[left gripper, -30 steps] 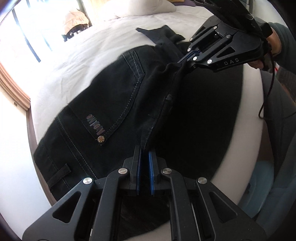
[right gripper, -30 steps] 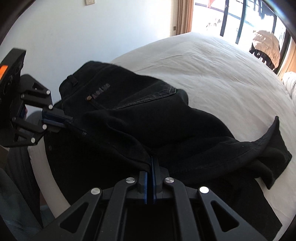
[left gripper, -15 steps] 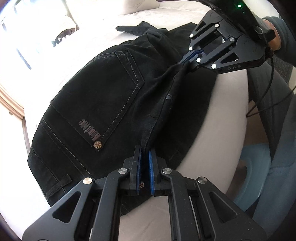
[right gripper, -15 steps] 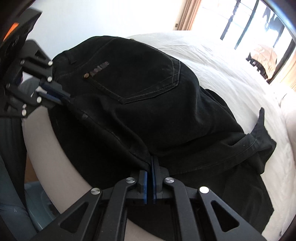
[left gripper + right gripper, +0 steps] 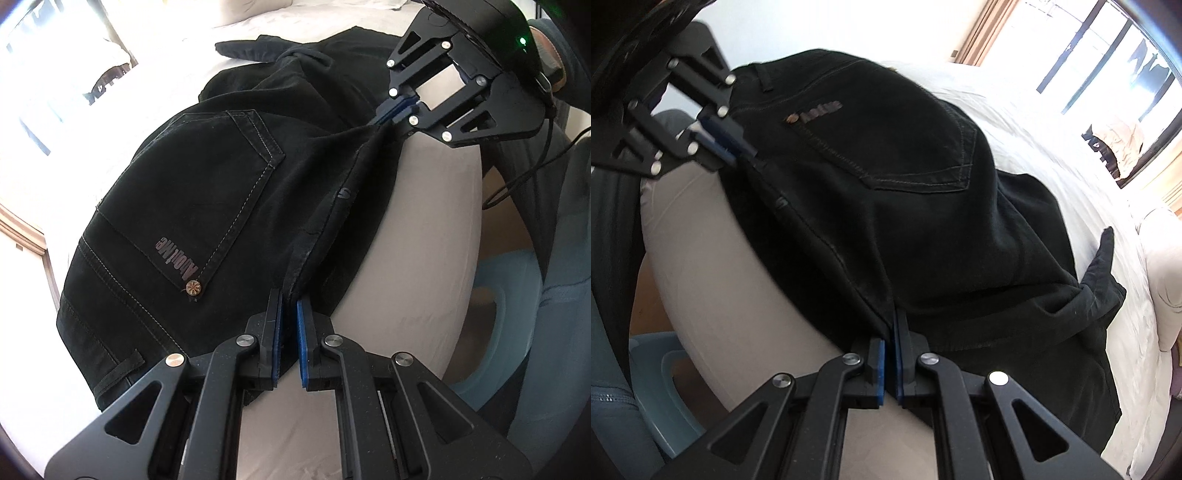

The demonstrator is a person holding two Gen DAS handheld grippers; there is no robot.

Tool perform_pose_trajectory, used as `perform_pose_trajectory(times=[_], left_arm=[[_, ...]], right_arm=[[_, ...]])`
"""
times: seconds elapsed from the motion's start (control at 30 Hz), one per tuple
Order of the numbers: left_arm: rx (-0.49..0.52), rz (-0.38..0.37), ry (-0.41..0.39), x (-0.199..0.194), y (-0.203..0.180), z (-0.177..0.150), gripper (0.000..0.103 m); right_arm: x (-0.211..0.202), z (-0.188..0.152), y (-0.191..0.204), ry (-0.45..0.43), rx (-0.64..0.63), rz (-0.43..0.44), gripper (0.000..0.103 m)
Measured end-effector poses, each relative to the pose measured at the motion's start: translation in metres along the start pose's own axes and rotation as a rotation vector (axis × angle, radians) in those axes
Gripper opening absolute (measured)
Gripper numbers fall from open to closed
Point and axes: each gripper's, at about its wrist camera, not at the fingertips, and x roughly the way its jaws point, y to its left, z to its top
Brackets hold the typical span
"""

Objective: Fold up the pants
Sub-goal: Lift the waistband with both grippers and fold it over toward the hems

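Note:
Black pants (image 5: 207,192) lie on a white bed, back pocket up, with a brown logo patch (image 5: 176,260). My left gripper (image 5: 289,299) is shut on the pants' near edge by the waist. My right gripper (image 5: 391,114) shows at the upper right of the left wrist view, shut on the same edge further along. In the right wrist view the right gripper (image 5: 891,332) pinches the edge of the pants (image 5: 905,206), and the left gripper (image 5: 735,151) holds it at the upper left. The edge is stretched taut between them over the bed's side.
The white bed (image 5: 424,229) drops off at its near side. A light blue plastic stool (image 5: 498,325) stands on the floor beside it. The person's legs in grey-blue trousers (image 5: 569,258) are at the right. A bright window (image 5: 1108,74) lies beyond the bed, and a pillow (image 5: 1163,280) at its head.
Both grippers have drawn the held edge toward the bed's near side. The pants have slid with them and flattened, and the folded-over top layer now lies smoother.

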Motion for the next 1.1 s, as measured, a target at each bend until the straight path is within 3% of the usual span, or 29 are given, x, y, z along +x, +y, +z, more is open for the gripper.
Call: perform_pose_trajectory(times=[0.63, 1.1], left_arm=[[-0.019, 0.039, -0.019, 0.001, -0.008, -0.011, 0.006], [-0.057, 0.035, -0.038, 0.005, -0.002, -0.021, 0.011]], right_arm=[[0.005, 0.001, 0.031, 0.016, -0.040, -0.031, 0.005], [0.013, -0.003, 0.023, 0.032, -0.001, -0.026, 0.006]])
